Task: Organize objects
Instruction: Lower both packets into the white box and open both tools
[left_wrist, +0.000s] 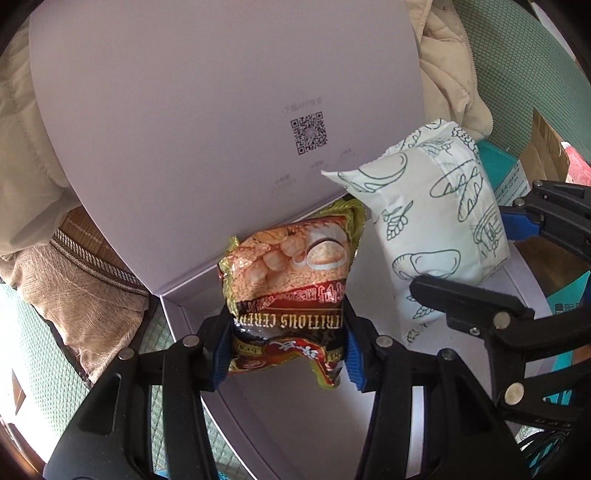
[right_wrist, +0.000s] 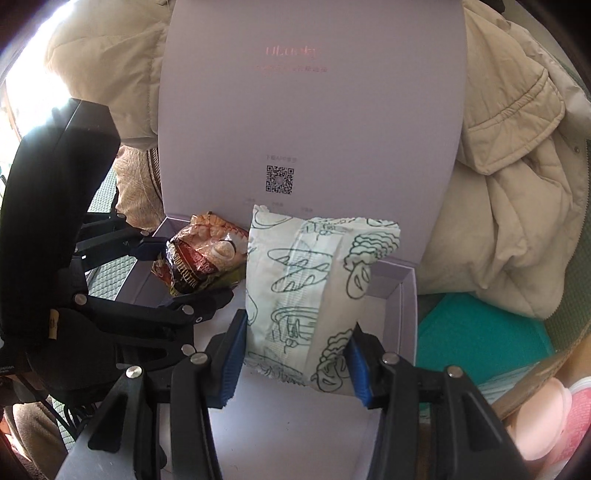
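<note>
While both grippers are busy over it, the pale lilac box (right_wrist: 402, 295) is the big thing here, so I'll place everything off that. Its lid (right_wrist: 310, 110) stands open at the far side, nearly upright, with a QR code (right_wrist: 279, 180) printed low on the inside face. Behind the lid and spilling off to the box's right is a beige puffer jacket (right_wrist: 517, 206), and down past the box's right wall sits something teal (right_wrist: 480, 336), maybe a flat carton, hard to say with the fisheye warp.

Over the right half of the box, the right gripper (right_wrist: 295, 365) has its blue pads pinching the lower end of a white bread packet (right_wrist: 306, 291) covered in green line drawings of loaves. The packet stands roughly upright, its top edge reaching up in front of the lid. Can't tell whether its bottom actually touches the box floor or hangs just above it.

Over the left half of the box, near the back corner, the left gripper (left_wrist: 284, 354) is clamped on a red and gold nutritious cereal sachet (left_wrist: 291, 291), gripping it by the sides near its lower end. The sachet is crinkled and sits upside down from the left wrist view, lettering inverted. It's just beside the bread packet, the two nearly touching.
</note>
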